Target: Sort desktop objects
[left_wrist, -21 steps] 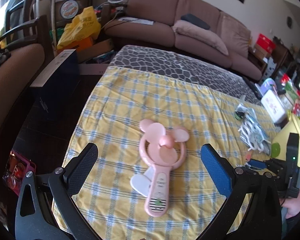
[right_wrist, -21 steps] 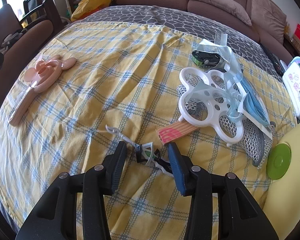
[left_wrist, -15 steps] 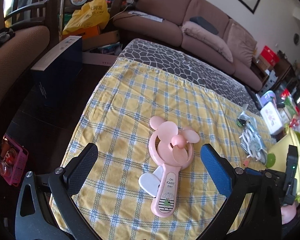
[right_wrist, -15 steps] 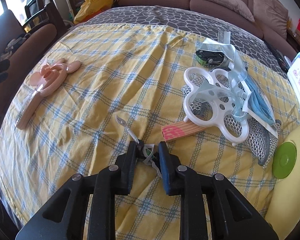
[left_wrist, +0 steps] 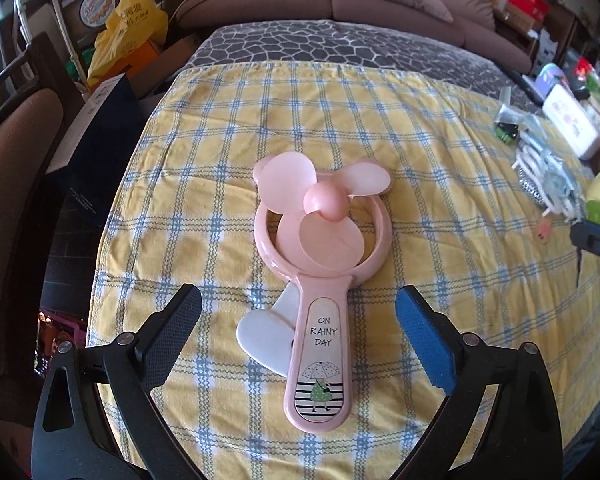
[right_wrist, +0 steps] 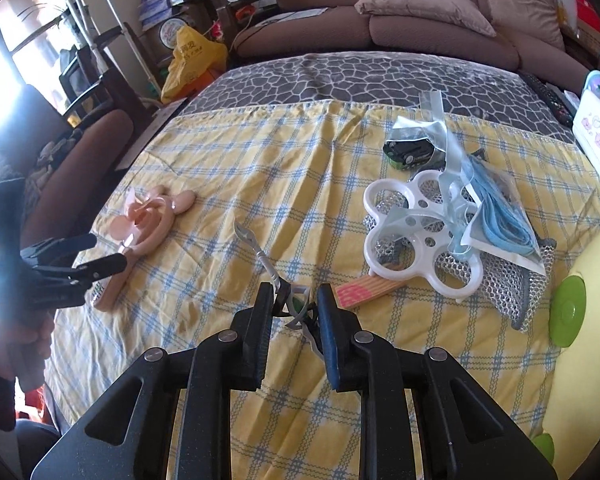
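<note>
Left gripper [left_wrist: 298, 334] straddles pink fan's [left_wrist: 320, 276] handle, untouched.

Daylight enters from a window [right_wrist: 24, 40] at upper left of the right wrist view, blown out to white glare over the left gripper [right_wrist: 96, 258]. The checked cloth [left_wrist: 440, 184] is evenly bright, with soft shadows. Both fisheye views bow straight lines; corners vignette to black. Focus is sharp centrally.
</note>
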Motion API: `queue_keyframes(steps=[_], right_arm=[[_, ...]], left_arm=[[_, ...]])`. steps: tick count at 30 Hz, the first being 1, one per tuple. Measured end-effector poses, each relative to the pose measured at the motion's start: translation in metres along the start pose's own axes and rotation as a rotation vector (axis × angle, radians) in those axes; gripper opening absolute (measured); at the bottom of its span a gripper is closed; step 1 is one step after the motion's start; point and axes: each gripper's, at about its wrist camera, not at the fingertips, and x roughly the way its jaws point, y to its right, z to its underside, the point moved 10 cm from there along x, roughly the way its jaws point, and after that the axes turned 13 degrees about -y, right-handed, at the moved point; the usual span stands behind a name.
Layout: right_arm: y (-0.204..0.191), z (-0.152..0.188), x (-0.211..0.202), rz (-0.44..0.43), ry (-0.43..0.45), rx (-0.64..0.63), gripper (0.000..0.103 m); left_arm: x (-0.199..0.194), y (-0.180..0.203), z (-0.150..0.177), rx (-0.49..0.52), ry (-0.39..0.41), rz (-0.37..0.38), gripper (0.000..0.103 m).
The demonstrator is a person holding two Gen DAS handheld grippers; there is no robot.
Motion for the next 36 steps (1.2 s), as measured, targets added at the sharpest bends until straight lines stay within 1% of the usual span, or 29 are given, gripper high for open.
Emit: queue_keyframes(steps=[3,5,6,7,8,9,10,12,13,15,18,22,24,26,29,30,31,33,36], right_arm=[[-0.002,0.000,-0.002,-0.008,0.005,-0.002,0.021],[-0.002,0.000,-0.003,-0.012,0.008,-0.003,0.021],[-0.002,0.000,-0.004,-0.014,0.011,-0.004,0.021],[-0.003,0.000,-0.005,-0.017,0.012,-0.005,0.021],[-0.003,0.000,-0.007,-0.018,0.015,-0.005,0.021],[-0.004,0.001,-0.008,-0.019,0.018,-0.005,0.021],[-0.003,0.001,-0.009,-0.021,0.020,-0.003,0.021],[-0.004,0.001,-0.011,-0.026,0.023,-0.003,0.021],[-0.004,0.001,-0.012,-0.025,0.024,-0.005,0.021],[-0.004,0.002,-0.014,-0.023,0.028,-0.010,0.021],[-0.004,0.003,-0.020,-0.027,0.042,-0.012,0.021],[-0.002,0.001,-0.032,-0.031,0.067,-0.011,0.021],[-0.001,0.001,-0.040,-0.033,0.083,-0.011,0.021],[0.001,0.000,-0.051,-0.039,0.104,-0.009,0.021],[0.000,-0.003,-0.076,-0.080,0.152,0.001,0.021],[-0.001,-0.004,-0.086,-0.091,0.175,0.001,0.021],[-0.002,-0.005,-0.096,-0.096,0.198,0.000,0.021],[-0.001,-0.006,-0.116,-0.108,0.237,0.002,0.021],[0.002,-0.005,-0.135,-0.144,0.270,0.013,0.021]], left_arm=[[0.007,0.000,0.000,0.008,-0.002,-0.003,0.092],[0.012,0.004,-0.002,0.031,-0.004,-0.001,0.084],[0.016,0.008,-0.003,0.048,-0.013,0.002,0.071],[0.019,0.011,-0.004,0.064,-0.019,-0.006,0.071],[0.018,0.013,-0.007,0.074,-0.002,-0.014,0.070],[0.018,0.014,-0.009,0.076,-0.004,-0.014,0.069],[0.018,0.014,-0.010,0.070,-0.005,-0.008,0.065],[0.017,0.014,-0.012,0.056,-0.004,0.000,0.062],[0.016,0.014,-0.012,0.051,-0.002,-0.001,0.056],[0.013,0.012,-0.014,0.036,0.010,0.007,0.039],[0.007,0.007,-0.017,-0.019,0.016,0.061,0.037],[-0.001,0.006,-0.019,-0.067,0.029,0.112,0.036],[-0.012,0.012,-0.021,-0.068,0.057,0.128,0.036],[-0.029,0.020,-0.025,-0.059,0.101,0.148,0.033],[-0.059,0.042,-0.030,-0.035,0.166,0.215,0.026],[-0.069,0.051,-0.031,-0.021,0.188,0.238,0.018],[-0.076,0.060,-0.031,-0.005,0.203,0.255,0.006],[-0.086,0.074,-0.032,0.017,0.220,0.265,0.004],[-0.080,0.085,-0.032,0.033,0.200,0.242,0.005]])
